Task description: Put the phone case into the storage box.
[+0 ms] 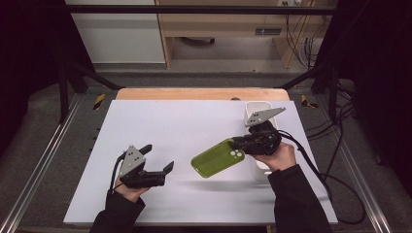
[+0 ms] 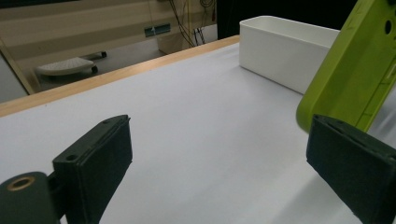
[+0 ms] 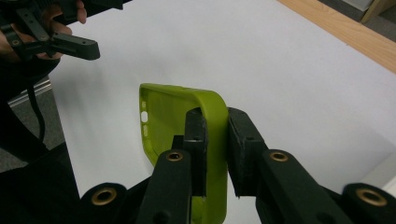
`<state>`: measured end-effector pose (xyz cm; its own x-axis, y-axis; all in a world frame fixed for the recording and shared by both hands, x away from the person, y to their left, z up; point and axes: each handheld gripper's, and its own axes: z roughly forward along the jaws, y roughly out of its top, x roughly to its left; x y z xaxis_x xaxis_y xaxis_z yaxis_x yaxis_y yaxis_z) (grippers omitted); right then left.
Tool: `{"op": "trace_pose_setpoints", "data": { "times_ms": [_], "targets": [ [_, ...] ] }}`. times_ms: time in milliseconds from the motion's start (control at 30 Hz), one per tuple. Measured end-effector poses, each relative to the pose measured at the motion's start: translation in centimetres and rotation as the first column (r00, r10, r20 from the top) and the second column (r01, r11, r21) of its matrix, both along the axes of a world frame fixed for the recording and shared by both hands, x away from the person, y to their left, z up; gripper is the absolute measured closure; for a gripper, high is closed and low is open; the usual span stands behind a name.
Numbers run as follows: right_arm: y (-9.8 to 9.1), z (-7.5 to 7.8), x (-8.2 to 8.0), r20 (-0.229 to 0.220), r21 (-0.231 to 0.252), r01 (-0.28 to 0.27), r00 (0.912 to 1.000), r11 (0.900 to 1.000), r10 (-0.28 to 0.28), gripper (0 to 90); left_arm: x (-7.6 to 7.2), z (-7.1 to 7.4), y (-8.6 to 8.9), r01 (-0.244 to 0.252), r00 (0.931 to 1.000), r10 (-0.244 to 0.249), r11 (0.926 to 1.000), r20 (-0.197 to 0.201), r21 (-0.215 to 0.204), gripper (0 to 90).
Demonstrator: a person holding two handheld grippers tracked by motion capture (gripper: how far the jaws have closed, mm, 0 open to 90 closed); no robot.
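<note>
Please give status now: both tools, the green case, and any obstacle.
Left tool open, empty. Right tool shut on soft green phone case, held above white table. Nothing in the way; white rectangular plastic bin beside right hand.

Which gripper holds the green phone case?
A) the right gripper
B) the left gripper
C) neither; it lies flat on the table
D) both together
A: the right gripper is clamped on the green phone case's wall, while the left gripper stands open, apart from it.

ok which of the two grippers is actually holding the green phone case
The right gripper: its jaws pinch one wall of the green phone case. The left gripper stands wide open with nothing between its jaws.
</note>
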<state>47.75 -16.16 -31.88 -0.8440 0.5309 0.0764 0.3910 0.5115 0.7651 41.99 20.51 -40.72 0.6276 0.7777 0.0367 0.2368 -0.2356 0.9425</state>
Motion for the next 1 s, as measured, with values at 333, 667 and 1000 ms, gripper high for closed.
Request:
{"op": "trace_pose_setpoints", "data": {
  "times_ms": [333,667,1000],
  "targets": [
    [-1.1,1.6,-0.5,0.079,-0.023,0.018,0.9968,0.9996,-0.016,79.3,0.1,-0.4,1.7,-0.019,0.9996,0.018,0.9991,-0.022,-0.037,3.6],
    [-2.0,3.4,-1.0,0.170,-0.064,0.041,0.9850,0.9971,-0.030,79.3,-0.2,-0.8,3.8,-0.069,0.9974,0.068,0.9971,-0.023,-0.033,3.5],
    [-2.3,5.1,-1.1,0.231,-0.093,0.056,0.9724,0.9941,-0.033,79.3,-0.5,-1.9,5.9,-0.090,0.9957,0.089,0.9956,-0.027,-0.029,1.7]
  ]
}}
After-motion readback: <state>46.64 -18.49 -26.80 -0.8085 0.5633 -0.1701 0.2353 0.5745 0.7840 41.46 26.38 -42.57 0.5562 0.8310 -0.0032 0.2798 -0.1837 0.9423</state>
